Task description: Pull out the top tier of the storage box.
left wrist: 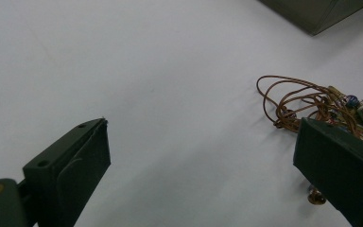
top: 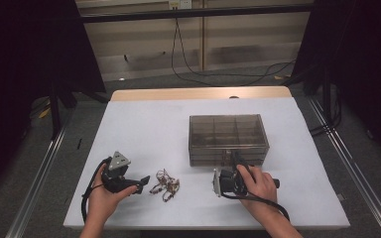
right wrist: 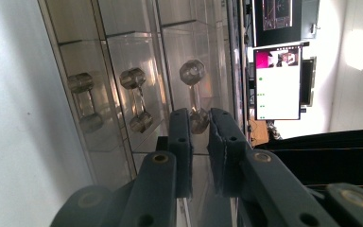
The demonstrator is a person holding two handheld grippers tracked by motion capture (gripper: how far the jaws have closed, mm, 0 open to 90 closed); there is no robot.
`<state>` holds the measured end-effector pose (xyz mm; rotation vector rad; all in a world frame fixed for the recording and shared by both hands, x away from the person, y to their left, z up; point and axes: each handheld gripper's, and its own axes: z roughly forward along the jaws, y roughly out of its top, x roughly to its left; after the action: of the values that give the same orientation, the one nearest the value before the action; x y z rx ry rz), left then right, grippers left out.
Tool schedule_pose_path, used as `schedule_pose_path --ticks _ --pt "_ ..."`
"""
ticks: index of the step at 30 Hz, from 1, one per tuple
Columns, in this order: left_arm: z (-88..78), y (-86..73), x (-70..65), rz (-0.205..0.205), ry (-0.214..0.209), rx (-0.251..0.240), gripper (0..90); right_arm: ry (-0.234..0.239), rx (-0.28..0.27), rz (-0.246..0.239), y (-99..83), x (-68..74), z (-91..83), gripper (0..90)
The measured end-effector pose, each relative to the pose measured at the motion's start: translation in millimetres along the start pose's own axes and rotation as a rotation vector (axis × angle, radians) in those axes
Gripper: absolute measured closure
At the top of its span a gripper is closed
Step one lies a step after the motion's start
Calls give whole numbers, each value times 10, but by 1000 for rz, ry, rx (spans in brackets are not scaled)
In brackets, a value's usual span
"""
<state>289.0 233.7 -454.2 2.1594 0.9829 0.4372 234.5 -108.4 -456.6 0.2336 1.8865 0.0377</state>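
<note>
A smoky clear drawer box (top: 228, 136) stands right of the middle of the white table. My right gripper (top: 236, 161) is at its front face. In the right gripper view its jaws (right wrist: 199, 118) are shut on the metal knob (right wrist: 192, 72) of one drawer, and two more knobs (right wrist: 133, 78) sit beside it. A tangle of brown cord jewellery with beads (top: 164, 184) lies in front of the box, to its left. My left gripper (top: 143, 182) rests just left of the tangle, open. Its jaws (left wrist: 201, 156) stand wide apart, with the jewellery (left wrist: 312, 104) by the right one.
The white cover (top: 144, 124) leaves bare room to the left and behind the box. A wooden table edge (top: 198, 93) runs along the back. Cables (top: 218, 74) lie on the floor beyond. A lit monitor (right wrist: 276, 82) stands past the box.
</note>
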Motion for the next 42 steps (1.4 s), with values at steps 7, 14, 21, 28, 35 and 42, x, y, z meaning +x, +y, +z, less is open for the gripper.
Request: schedule_pose_path --ticks 7,14,21,28,35,42 --pt "6 0 -11 -3 3 -3 45 3 -7 19 -10 18 -49 804" --pt "5 1 -16 -2 0 -1 46 2 -20 22 -29 36 -122 803" --pt "4 2 -20 -4 -6 2 45 12 -27 36 -49 40 -163 801" --pt "9 1 -21 -1 -4 5 46 13 -33 26 -53 27 -164 800" --pt "10 0 -25 -5 -7 6 45 11 -45 86 -89 25 -160 701" --pt "24 3 -36 6 -1 7 45 30 -35 127 -179 18 -167 614"
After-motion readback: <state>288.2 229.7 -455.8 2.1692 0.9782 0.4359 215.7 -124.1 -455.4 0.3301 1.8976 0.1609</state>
